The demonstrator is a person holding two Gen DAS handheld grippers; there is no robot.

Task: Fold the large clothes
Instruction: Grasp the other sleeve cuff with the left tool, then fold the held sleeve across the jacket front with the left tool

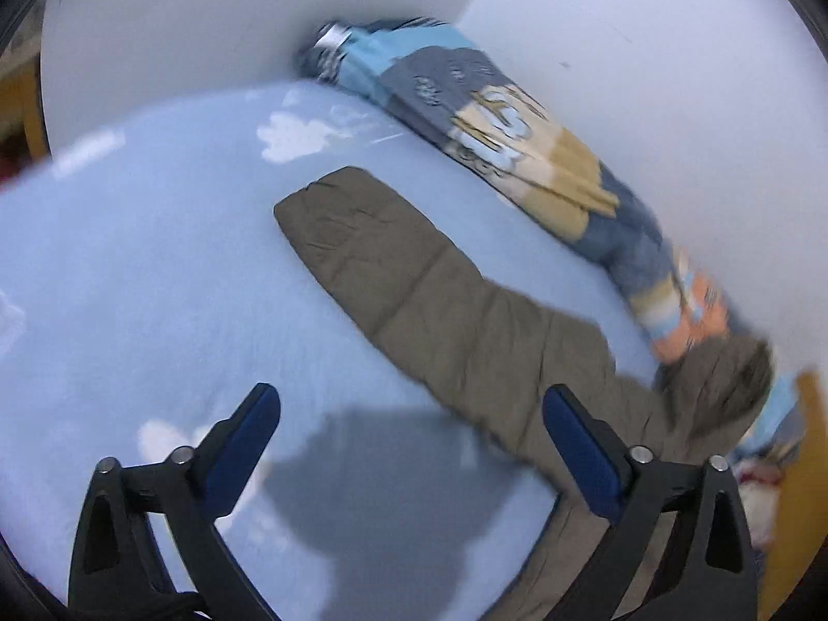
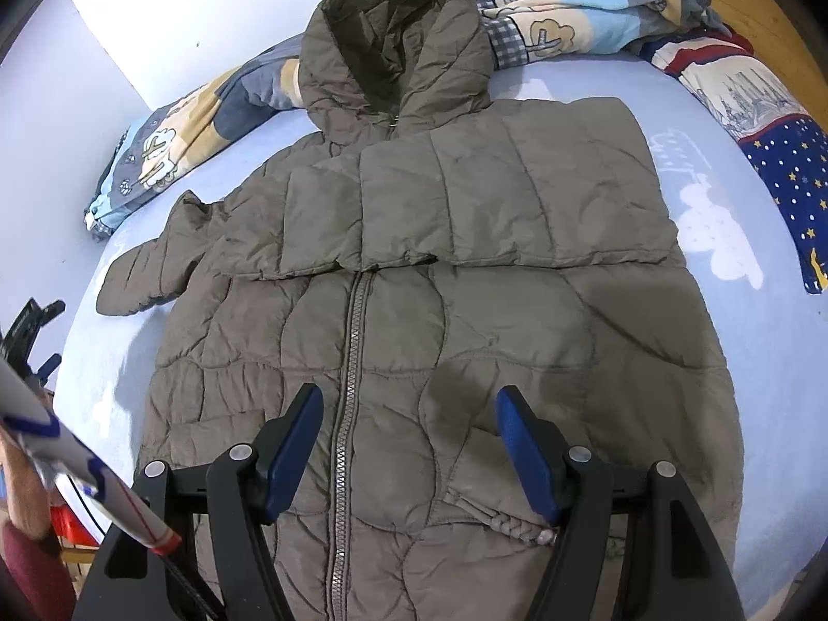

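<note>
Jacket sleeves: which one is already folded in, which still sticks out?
The sleeve on the right of the right wrist view lies folded across the jacket chest. The other sleeve still sticks out onto the blue sheet.

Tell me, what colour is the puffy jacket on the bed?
The jacket is olive-brown; the right wrist view shows it best.

Light-blue bed sheet with white cloud prints, spread flat. Lying directly on it: an olive-brown quilted hooded jacket, front up, zipper closed, one sleeve folded across the chest and the other sleeve stretched out sideways. Bunched along the far edge, a patchwork cartoon-print blanket, and at the right edge a navy star-print quilt.
</note>
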